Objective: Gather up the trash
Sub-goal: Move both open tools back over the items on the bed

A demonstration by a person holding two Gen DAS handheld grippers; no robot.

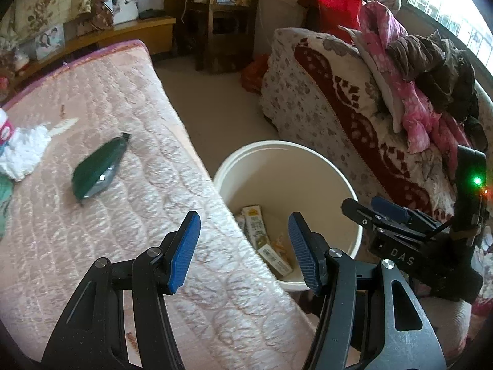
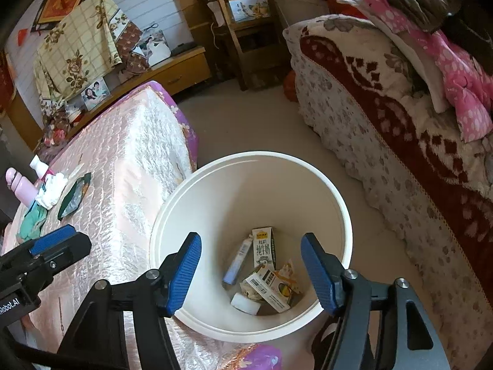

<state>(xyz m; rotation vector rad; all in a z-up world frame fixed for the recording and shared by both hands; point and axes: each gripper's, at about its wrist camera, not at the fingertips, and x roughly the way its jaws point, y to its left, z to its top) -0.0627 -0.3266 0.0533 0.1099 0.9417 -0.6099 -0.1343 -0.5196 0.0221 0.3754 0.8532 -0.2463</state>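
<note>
trash: cartons point(image 2: 267, 265) lie in the bin point(image 2: 172, 215) beside the bed point(image 1: 123, 98); both hand-held grippers, left point(image 1: 243, 249) and right point(image 2: 251, 273), hang spread and empty, ready for the green wrapper point(image 1: 98, 166) on the bed.

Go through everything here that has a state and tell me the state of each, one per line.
Left gripper: jaws open, empty.
Right gripper: jaws open, empty, above the bin.
White bin: uncovered, partly filled with cartons and wrappers.
Milk carton: inside the bin.
Green wrapper: flattened, lying on the mattress.
White tissue: crumpled, on the mattress.

"DAS" on the right gripper point(image 1: 397, 215) body, "Robot.AI" on the left gripper point(image 2: 52, 246) body — "纯牛奶" on a milk carton point(image 2: 263, 248) in the bucket point(image 2: 172, 215).
</note>
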